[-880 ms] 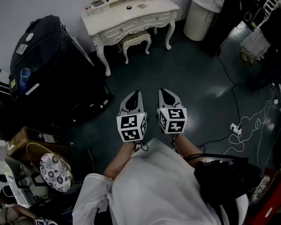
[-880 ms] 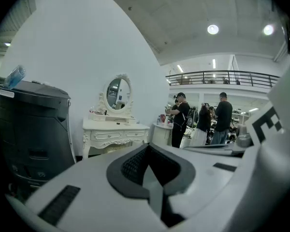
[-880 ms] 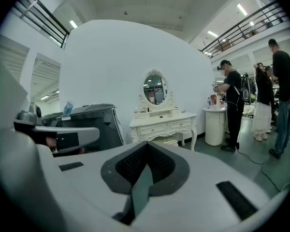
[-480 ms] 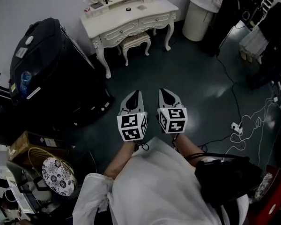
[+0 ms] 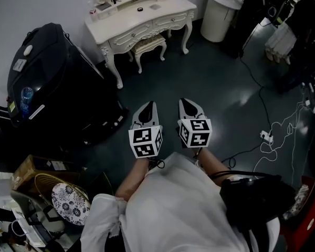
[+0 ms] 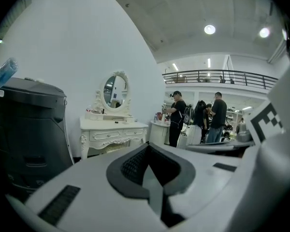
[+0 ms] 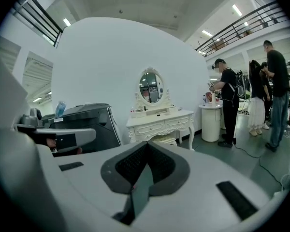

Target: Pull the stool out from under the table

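Under one table (image 5: 165, 12), one stool (image 5: 149, 44)

A dark glossy floor (image 5: 215, 83) meets a plain white wall (image 5: 52, 4), with round ceiling lights (image 6: 210, 29) above a railed mezzanine (image 6: 222, 74).

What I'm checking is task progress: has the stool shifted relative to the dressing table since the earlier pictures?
No. The stool stays tucked under the dressing table, between its front legs; only the camera's framing has drifted.
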A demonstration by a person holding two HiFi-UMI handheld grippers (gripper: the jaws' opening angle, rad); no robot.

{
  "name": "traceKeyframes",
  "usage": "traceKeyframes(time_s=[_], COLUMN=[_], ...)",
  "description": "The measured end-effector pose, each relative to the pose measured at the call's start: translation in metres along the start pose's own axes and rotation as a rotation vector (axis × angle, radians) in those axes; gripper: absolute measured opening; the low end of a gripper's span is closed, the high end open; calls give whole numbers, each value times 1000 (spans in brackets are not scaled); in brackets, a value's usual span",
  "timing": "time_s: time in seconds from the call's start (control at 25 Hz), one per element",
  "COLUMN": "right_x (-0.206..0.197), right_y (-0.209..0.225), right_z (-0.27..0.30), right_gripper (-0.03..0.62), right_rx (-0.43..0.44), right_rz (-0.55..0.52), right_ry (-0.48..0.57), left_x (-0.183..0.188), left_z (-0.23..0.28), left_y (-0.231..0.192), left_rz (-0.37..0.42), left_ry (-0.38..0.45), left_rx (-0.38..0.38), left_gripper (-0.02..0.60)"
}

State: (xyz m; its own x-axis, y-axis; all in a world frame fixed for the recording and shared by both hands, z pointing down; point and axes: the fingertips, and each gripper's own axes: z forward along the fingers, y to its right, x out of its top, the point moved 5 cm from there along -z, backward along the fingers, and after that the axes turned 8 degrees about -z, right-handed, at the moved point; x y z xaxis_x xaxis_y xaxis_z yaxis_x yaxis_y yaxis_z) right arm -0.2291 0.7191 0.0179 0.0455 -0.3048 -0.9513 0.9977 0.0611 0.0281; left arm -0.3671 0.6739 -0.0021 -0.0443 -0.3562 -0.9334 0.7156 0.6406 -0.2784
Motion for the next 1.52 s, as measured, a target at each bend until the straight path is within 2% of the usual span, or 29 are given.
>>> traceKeyframes(time_s=[0.24,0.36,0.56,0.92,1.52], right_x=[-12,-13,-12,5,42], right_y=[1,2,8,56,148], right_z=[7,16,41,102,200], right_gripper=[-1,-1,0,-1,-1], right_rx=[-14,-19,-7,27,129], right_rz=[6,-34,-79,-70,-109], right_ry=[-41,-48,-61,-86,-109], left_x=[-8,-10,-5,11,35], left_z=[11,20,41,110,237], left_y=[-7,-9,-18,-30,-16], left_rz=[-17,-17,-20,-48,-80], left_ry=[-39,-46,-19,-16,-10], left_rx=[-28,-34,-10,40,111], left_gripper=[9,9,9,9,9])
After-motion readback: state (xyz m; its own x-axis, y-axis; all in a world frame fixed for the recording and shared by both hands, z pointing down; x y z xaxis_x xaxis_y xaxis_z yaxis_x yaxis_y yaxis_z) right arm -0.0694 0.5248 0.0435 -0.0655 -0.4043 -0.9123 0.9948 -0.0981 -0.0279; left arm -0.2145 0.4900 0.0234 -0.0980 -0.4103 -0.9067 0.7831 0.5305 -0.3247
